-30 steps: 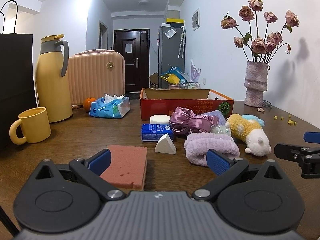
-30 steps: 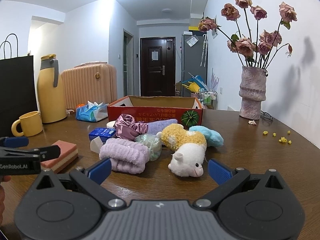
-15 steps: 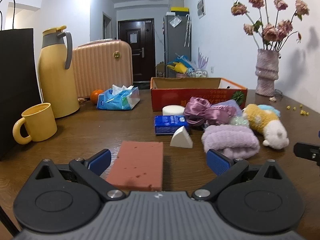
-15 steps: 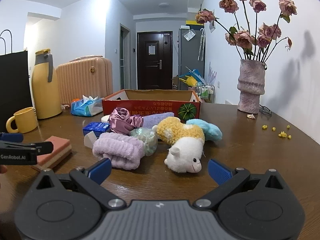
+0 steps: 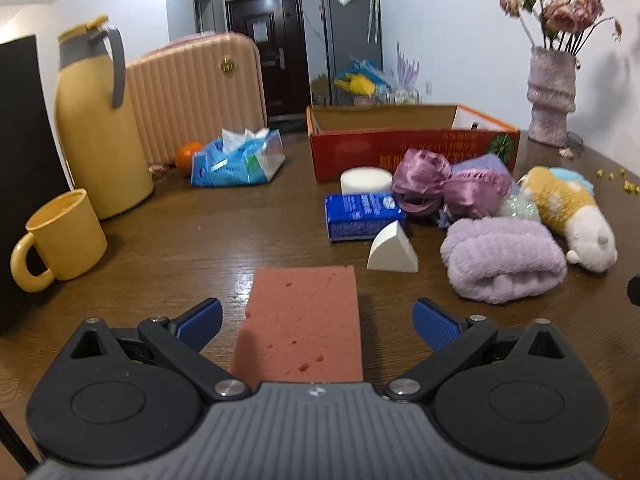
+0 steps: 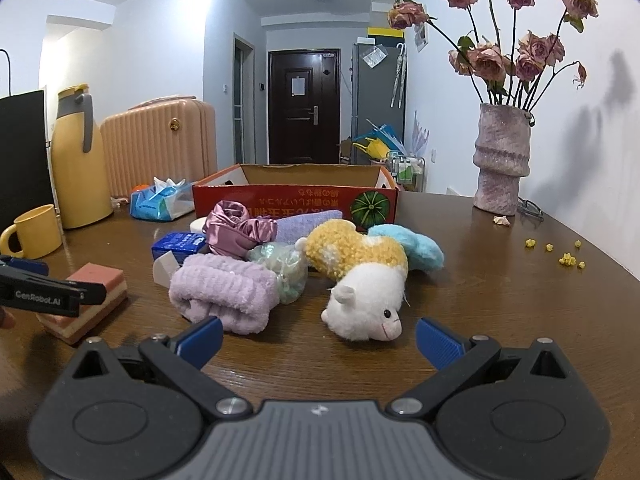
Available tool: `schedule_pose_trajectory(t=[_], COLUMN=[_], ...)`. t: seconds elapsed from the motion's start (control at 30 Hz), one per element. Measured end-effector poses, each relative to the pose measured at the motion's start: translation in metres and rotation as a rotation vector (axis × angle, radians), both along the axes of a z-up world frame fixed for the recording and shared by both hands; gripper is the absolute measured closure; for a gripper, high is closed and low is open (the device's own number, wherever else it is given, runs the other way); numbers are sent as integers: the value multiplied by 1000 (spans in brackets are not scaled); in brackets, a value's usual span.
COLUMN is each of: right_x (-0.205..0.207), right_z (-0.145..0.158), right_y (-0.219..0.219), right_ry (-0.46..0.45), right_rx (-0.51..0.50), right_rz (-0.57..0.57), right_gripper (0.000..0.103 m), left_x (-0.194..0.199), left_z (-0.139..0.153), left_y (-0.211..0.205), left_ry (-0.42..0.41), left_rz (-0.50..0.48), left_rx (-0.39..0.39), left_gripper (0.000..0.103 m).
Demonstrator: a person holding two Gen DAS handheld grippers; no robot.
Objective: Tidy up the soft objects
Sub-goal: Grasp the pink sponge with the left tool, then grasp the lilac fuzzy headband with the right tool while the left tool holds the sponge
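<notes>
A pink sponge (image 5: 304,320) lies flat on the wooden table, and my open left gripper (image 5: 318,322) straddles its near end without touching it. Beyond it lie a white wedge sponge (image 5: 392,250), a blue packet (image 5: 362,216), a round white sponge (image 5: 366,180), purple satin scrunchies (image 5: 444,188), a rolled lilac towel (image 5: 504,264) and a yellow-and-white plush (image 5: 568,216). My right gripper (image 6: 318,340) is open and empty, just short of the plush (image 6: 360,276) and the towel (image 6: 224,292). The pink sponge (image 6: 94,296) and the left gripper's finger (image 6: 52,296) show at its left.
An open red cardboard box (image 5: 412,144) stands behind the pile. A yellow mug (image 5: 60,236), a yellow thermos (image 5: 98,120), a tissue pack (image 5: 238,158) and an orange (image 5: 188,154) stand at the left. A vase of dried roses (image 6: 502,164) stands at the right, with yellow crumbs (image 6: 566,258) nearby.
My left gripper has moved forward and left over the pink sponge, which now lies between its fingers. My right gripper has eased slightly closer to the plush.
</notes>
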State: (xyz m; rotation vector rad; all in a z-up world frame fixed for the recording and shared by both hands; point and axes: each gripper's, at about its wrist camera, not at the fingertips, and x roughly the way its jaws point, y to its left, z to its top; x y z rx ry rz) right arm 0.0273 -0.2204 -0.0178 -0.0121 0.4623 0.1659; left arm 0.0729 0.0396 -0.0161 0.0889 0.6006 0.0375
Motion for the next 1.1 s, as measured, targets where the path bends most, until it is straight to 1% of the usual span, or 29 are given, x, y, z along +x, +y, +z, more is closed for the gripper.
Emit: schedule_pose_trajectory(t=[0.23, 0.47, 0.57, 0.63, 0.8, 1.1], right_x=[10, 22, 28, 31, 39, 52], right_z=[-5, -6, -5, -5, -4, -2], right_y=[3, 12, 17, 21, 29, 43], right_ry=[25, 42, 49, 51, 57, 67], right_rx=[-7, -19, -19, -24, -32, -55], right_rz=[0, 12, 24, 31, 49, 78], right_gripper=[0, 0, 0, 0, 0, 0], left_x=[22, 29, 29, 30, 30, 25], left_z=[-11, -19, -20, -21, -21, -16], left_y=[6, 11, 11, 12, 14, 17], left_ry=[72, 105, 113, 124, 120, 79], left_rz=[14, 11, 4, -6, -38, -25], left_rx=[-7, -44, -57, -71, -110, -124], left_gripper=[0, 1, 13, 32, 32, 32])
